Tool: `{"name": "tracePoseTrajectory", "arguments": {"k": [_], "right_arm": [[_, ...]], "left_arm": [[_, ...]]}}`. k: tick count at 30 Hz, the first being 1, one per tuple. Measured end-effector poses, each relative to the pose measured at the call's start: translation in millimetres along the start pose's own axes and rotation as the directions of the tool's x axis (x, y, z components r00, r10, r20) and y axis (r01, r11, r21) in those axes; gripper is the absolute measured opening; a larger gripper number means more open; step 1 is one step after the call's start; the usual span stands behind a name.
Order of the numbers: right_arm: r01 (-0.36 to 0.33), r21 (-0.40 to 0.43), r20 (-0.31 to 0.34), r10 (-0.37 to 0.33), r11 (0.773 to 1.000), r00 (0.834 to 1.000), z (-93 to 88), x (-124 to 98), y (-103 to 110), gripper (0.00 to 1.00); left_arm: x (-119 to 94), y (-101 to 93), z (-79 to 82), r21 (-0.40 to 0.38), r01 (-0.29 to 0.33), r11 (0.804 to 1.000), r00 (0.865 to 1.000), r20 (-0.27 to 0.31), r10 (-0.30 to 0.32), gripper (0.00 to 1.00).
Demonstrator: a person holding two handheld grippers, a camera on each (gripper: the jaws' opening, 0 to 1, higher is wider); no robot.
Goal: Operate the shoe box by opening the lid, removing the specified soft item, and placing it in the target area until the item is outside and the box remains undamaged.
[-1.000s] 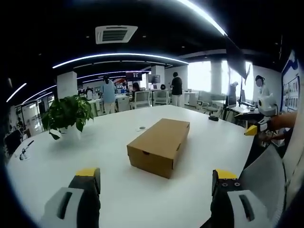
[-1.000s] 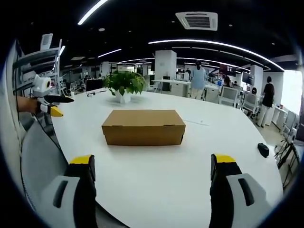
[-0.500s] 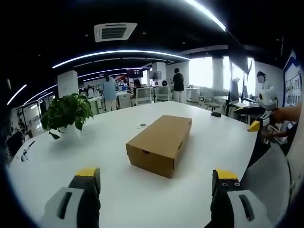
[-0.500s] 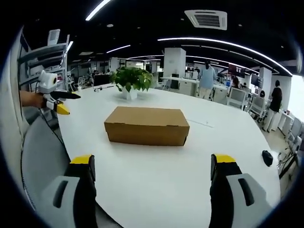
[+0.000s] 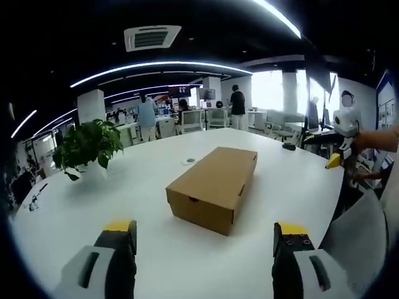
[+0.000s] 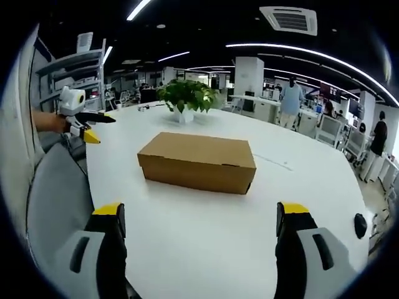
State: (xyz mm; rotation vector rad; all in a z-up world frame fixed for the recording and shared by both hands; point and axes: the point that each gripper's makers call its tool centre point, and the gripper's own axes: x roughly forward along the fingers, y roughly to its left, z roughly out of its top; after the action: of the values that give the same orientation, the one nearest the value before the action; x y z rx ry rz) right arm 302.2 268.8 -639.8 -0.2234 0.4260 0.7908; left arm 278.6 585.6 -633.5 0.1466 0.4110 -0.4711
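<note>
Cardboard, thin and easily creased, is the worry here: the shoe box (image 6: 197,162) sits shut on the white table (image 6: 206,237), and a jaw driven down onto the lid (image 5: 215,176) or prying at the wrong edge could dent it or tear a corner — the task wants the box left whole. A one-sided push might also skid it across the smooth top. Both grippers stand off from it, well apart, neither touching. The left gripper (image 5: 201,233) has its jaws spread wide and empty, the box ahead and between them; the right gripper (image 6: 201,215) likewise wide and empty, facing what looks like a long side. A potted plant (image 6: 186,98) stands beyond.
</note>
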Motion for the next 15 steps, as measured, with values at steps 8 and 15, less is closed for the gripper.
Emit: {"name": "tracePoseTrajectory", "arguments": {"k": [8, 15], "right_arm": [[-0.058, -0.034, -0.009, 0.058, 0.998, 0.998, 6.0, 22.7, -29.0, 0.91], [-0.109, -0.079, -0.024, 0.107, 0.991, 0.994, 10.0, 44.1, -48.5, 0.86]], "left_arm": [[18.3, 3.7, 7.2, 0.001, -0.033, 0.999, 0.999, 0.005, 0.033, 0.88], [35.2, -3.5, 5.6, -0.008, -0.055, 0.998, 0.998, -0.002, 0.055, 0.87]]}}
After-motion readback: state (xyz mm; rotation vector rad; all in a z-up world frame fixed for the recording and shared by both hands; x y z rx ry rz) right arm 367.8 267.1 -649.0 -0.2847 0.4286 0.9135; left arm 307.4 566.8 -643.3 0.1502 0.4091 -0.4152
